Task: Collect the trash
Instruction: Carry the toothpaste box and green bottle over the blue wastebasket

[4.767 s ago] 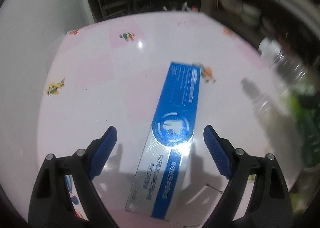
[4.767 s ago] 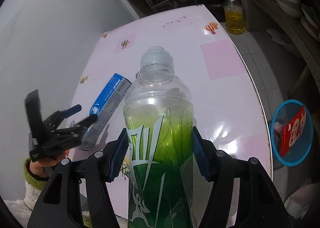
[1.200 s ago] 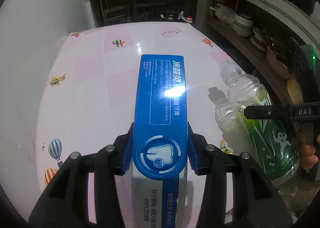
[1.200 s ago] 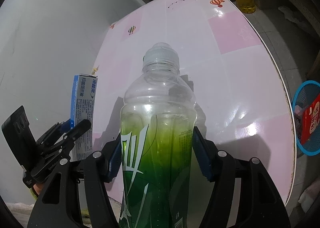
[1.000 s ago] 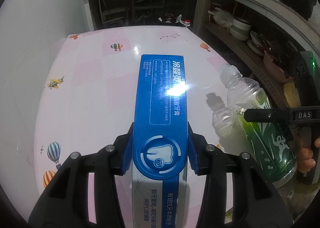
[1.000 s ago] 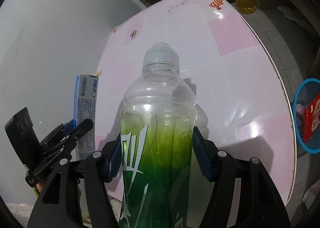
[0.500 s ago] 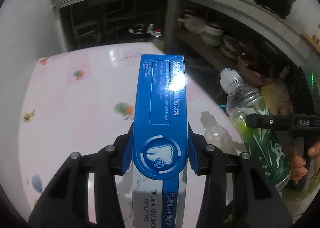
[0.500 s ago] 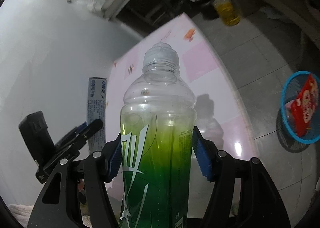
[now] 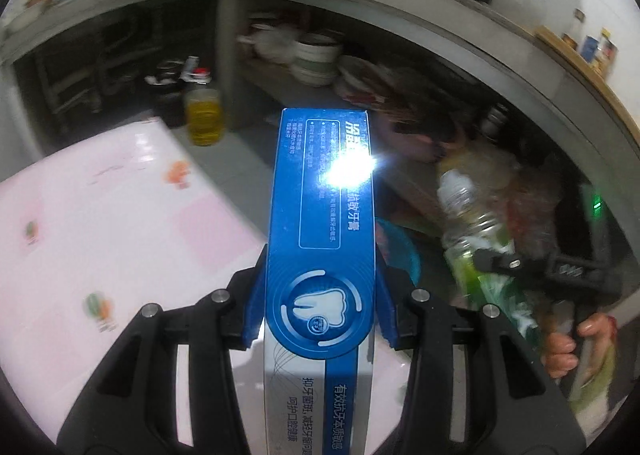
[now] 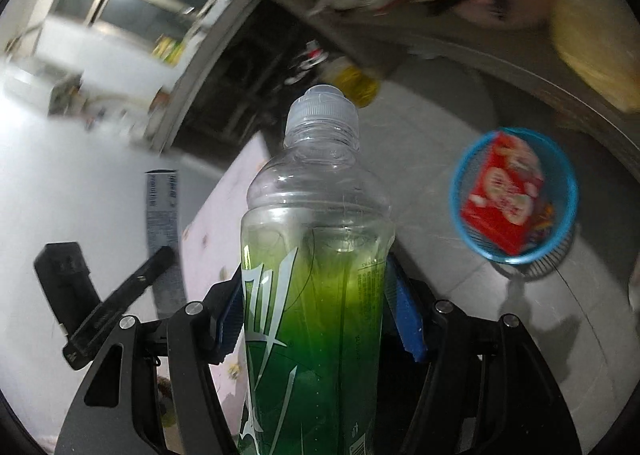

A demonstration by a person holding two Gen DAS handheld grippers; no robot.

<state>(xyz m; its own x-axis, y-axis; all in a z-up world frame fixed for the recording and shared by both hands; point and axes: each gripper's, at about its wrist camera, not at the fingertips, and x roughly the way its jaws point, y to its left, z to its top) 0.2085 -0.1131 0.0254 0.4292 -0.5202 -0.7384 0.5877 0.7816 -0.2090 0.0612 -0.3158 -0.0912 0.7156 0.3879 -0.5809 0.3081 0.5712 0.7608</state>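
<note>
The left tool grips a blue toothpaste box, the right tool a green-labelled plastic bottle, near a blue wastebasket.

Left gripper: matte black skeletal arms with slotted cut-outs, round silver screw heads at the joints, blue ribbed pads on the fingers. Right gripper: same build, black frame, silver screws, blue textured pads. In the left wrist view, the right unit's black body is seen with a green LED lit and white lettering, blurred. Bare skin on the right hand; a light green sleeve edge is seen below it.
</note>
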